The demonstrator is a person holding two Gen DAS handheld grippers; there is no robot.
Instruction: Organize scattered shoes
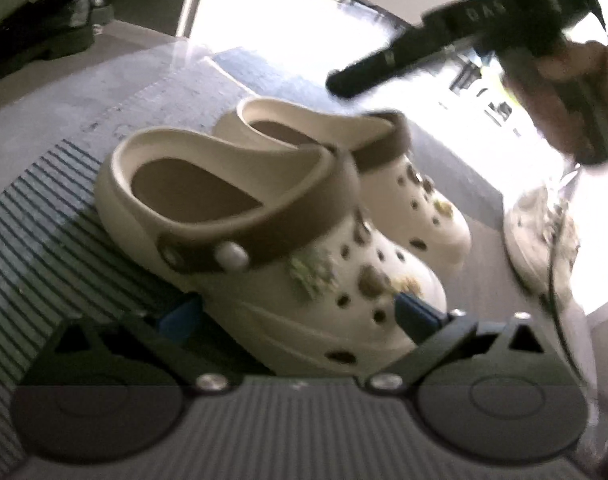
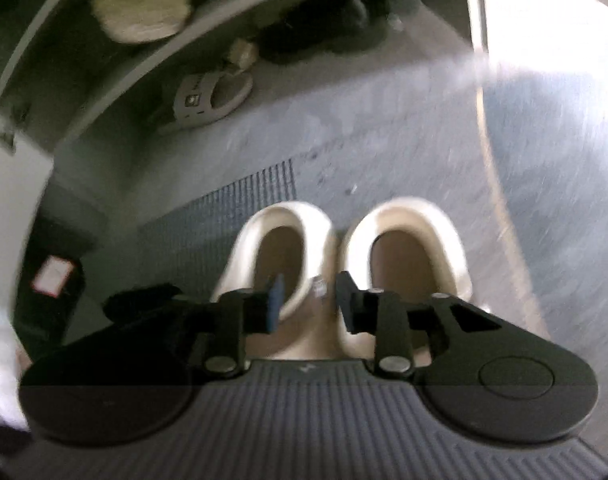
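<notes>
Right gripper [image 2: 308,300] sits low centre in its own view, jaws a bit apart over the inner wall of one clog, not pressing on anything I can see. From the left wrist view it's that dark bar hanging at the upper right, above the far clog [image 1: 388,172] and clear of it, with the hand [image 1: 560,100] wrapped round the handle.

Left gripper [image 1: 295,316] is down at the bottom of its frame with the near clog [image 1: 263,248] sitting between its blue pads [image 1: 418,310]. They look close to the sides, but the blur means I honestly can't tell if it's squeezing or just straddling.

Progress-wise, the cream clogs look sorted to me: side by side, touching, toes the same way, on the striped mat [image 1: 43,216]. Still loose, I reckon: a white sneaker [image 1: 544,236] at the right edge of the left view, and a grey slide [image 2: 207,96] plus fluffy slippers [image 2: 139,4] up by the shelf [image 2: 115,92] in the upper left of the right view. A black shoe [image 1: 39,36] sits top left.

Both grippers tilt steeply downward at the floor.
</notes>
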